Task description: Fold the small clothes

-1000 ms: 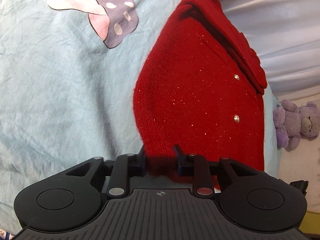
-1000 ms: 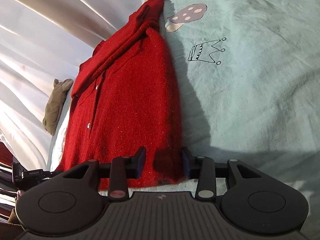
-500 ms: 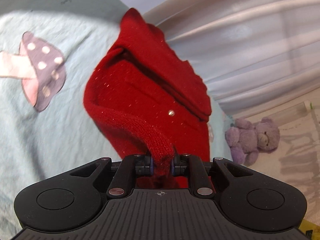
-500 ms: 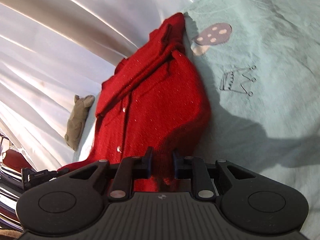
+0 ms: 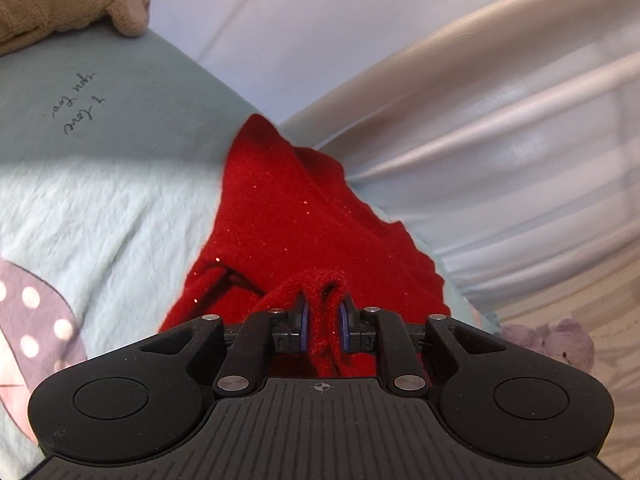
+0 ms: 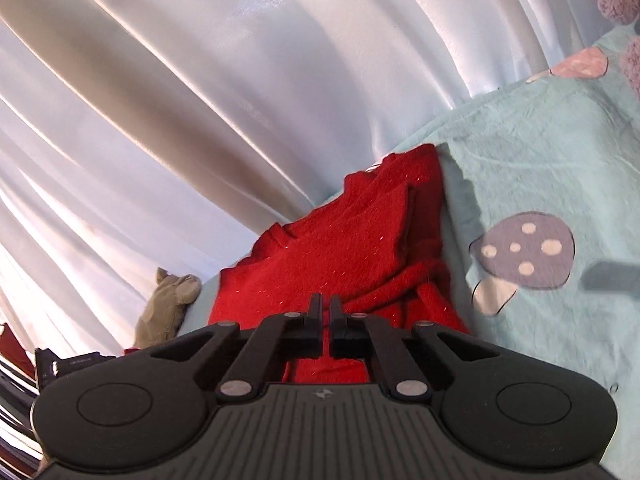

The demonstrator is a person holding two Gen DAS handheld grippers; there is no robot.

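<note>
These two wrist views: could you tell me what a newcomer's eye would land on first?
The bright red knitted sweater dominates, lying on the pale mint bedsheet beside white curtains. In the left wrist view the left gripper is clamped on a bunched fold of it. In the right wrist view the right gripper is shut just above the knit, and a grey spotted mushroom print sits to the sweater's right.

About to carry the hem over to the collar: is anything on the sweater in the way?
Nothing visible. The left gripper holds the hem above the red sweater, whose far half lies bare. The brown plush toy sits off its edge, by the curtain.
</note>
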